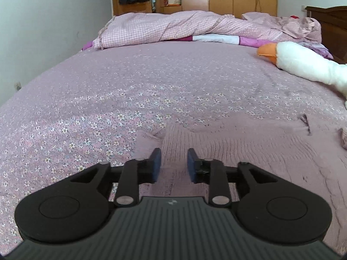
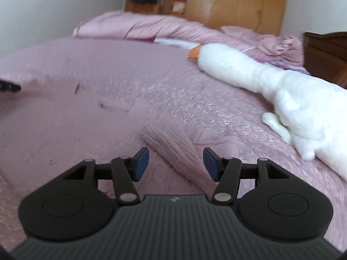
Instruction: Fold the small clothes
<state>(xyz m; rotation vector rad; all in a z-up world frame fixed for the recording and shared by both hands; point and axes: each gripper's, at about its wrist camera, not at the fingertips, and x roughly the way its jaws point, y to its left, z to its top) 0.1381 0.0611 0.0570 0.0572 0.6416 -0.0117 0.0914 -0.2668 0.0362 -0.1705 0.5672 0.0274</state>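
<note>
on the bed (image 1: 151,75), a pink knit garment (image 1: 249,147) lies spread flat, almost the same colour as the floral sheet, so edges are hard to read. left gripper (image 1: 174,165) sits low over the garment's left part near a ribbed edge, jaws narrowly apart, nothing between them. it shows as a dark tip at the left edge of the right view. middle of garment looks flat, small creases near the top. right gripper (image 2: 176,164) hovers over a raised ribbed fold, probably a sleeve or hem, jaws wide, holding nothing; this view is motion-blurred, so contact can't be told. plush goose (image 2: 271,86) lies to the right, near but apart from the garment. judgement: step is taking hold of both sides for a fold. pinch only the knit layer, not the sheet under it; grip both ends at matching height, lift evenly, keep clear of the goose.
</note>
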